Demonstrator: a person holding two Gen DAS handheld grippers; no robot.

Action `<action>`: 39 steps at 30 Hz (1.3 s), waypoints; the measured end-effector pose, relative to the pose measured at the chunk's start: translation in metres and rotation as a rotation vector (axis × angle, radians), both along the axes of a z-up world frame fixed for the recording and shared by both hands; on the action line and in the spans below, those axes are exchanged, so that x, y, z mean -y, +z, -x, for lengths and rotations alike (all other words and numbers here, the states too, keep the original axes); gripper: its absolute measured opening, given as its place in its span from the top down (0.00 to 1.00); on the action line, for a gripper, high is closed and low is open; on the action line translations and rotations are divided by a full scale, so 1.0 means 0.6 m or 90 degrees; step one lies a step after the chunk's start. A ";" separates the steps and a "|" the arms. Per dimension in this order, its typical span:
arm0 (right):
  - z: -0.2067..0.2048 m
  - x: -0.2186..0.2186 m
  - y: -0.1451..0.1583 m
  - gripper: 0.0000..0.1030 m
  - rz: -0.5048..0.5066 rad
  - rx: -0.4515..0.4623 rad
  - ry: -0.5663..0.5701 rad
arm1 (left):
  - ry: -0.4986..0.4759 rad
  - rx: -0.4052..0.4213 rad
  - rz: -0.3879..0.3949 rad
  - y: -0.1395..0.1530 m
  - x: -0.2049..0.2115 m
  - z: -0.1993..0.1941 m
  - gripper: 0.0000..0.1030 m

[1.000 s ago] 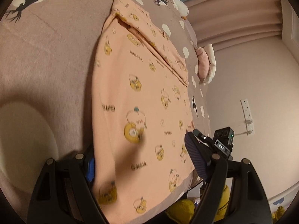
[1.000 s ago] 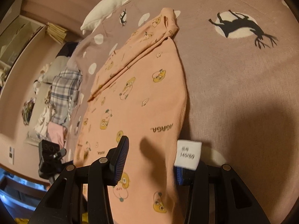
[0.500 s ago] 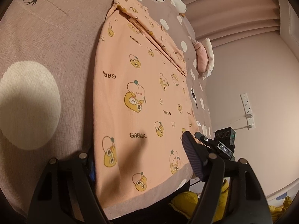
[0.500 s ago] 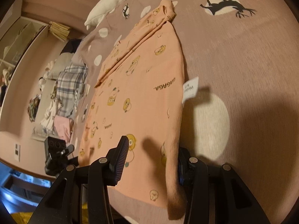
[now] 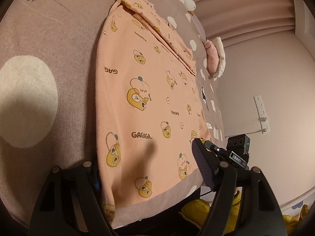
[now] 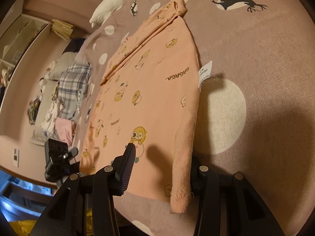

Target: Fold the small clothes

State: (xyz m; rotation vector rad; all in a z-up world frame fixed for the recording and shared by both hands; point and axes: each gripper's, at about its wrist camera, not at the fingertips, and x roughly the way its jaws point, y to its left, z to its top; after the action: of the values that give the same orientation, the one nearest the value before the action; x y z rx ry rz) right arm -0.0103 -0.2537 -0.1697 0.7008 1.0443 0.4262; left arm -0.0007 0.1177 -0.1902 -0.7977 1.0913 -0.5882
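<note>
A small peach garment [image 5: 149, 90] printed with yellow cartoon figures and "GAGAGA" lies flat on the mauve bedspread [image 5: 49, 39]. It also shows in the right wrist view [image 6: 149, 82], with a folded sleeve [image 6: 185, 157] along its right edge and a white size label [image 6: 204, 72] sticking out. My left gripper [image 5: 145, 167] is open, its jaws astride the garment's near hem. My right gripper [image 6: 161, 161] is open, straddling the near end of the garment and the sleeve cuff. Neither grips the cloth.
The bedspread has white dots and deer prints [image 6: 236, 2]. A pillow [image 6: 118, 2] lies at the far end. Other clothes, one plaid [image 6: 72, 82], are piled by the wall. A camera on a stand [image 5: 238, 147] and something yellow [image 5: 198, 210] sit beyond the bed edge.
Both grippers have let the garment go and drawn back from it. It went from hanging off them to lying flat on the bed. The size label now lies further from the right gripper.
</note>
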 end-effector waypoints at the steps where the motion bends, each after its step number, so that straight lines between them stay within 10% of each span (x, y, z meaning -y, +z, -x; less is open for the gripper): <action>1: 0.003 -0.001 0.002 0.58 0.004 0.002 0.001 | -0.001 0.001 -0.003 0.000 0.001 -0.001 0.28; 9: 0.011 -0.023 0.014 0.59 0.068 0.030 0.030 | 0.011 0.001 -0.029 0.001 0.006 0.001 0.36; 18: 0.017 -0.010 0.006 0.87 0.084 0.031 0.006 | 0.032 -0.019 -0.044 -0.006 -0.004 0.003 0.65; 39: 0.018 -0.034 0.061 0.88 0.002 0.123 0.011 | 0.039 0.019 0.052 0.016 -0.018 0.006 0.84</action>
State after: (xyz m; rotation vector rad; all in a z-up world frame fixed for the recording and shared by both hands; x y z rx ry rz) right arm -0.0213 -0.2336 -0.1328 0.6354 0.8692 0.4974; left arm -0.0043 0.1284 -0.1807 -0.8879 1.0163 -0.5948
